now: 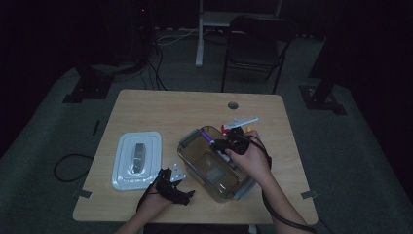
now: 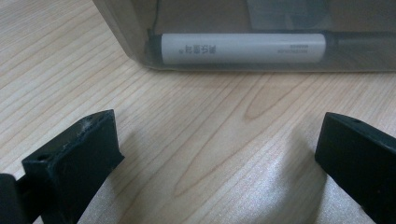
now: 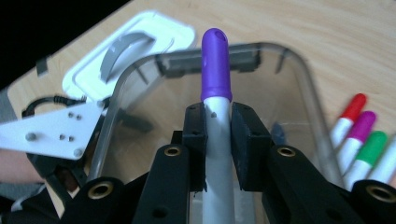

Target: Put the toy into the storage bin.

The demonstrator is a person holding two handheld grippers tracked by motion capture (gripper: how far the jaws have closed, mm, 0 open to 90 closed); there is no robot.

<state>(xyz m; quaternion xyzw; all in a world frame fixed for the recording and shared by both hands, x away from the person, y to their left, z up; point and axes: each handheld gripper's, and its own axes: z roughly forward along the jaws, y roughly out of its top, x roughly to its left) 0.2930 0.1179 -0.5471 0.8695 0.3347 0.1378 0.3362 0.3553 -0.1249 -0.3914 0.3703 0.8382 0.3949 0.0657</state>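
My right gripper is shut on a white marker with a purple cap, which sticks out past the fingertips. It hangs over the clear plastic container. From above, the right gripper holds the purple-capped marker above the container at its far end. My left gripper rests open on the tabletop with only bare wood between its fingers. It faces the container's wall, behind which lies a white marker. The left gripper sits near the front edge, left of the container.
A white lid with a grey handle lies left of the container. Red, magenta and green capped markers lie on the table beside the container. A chair stands beyond the table's far edge.
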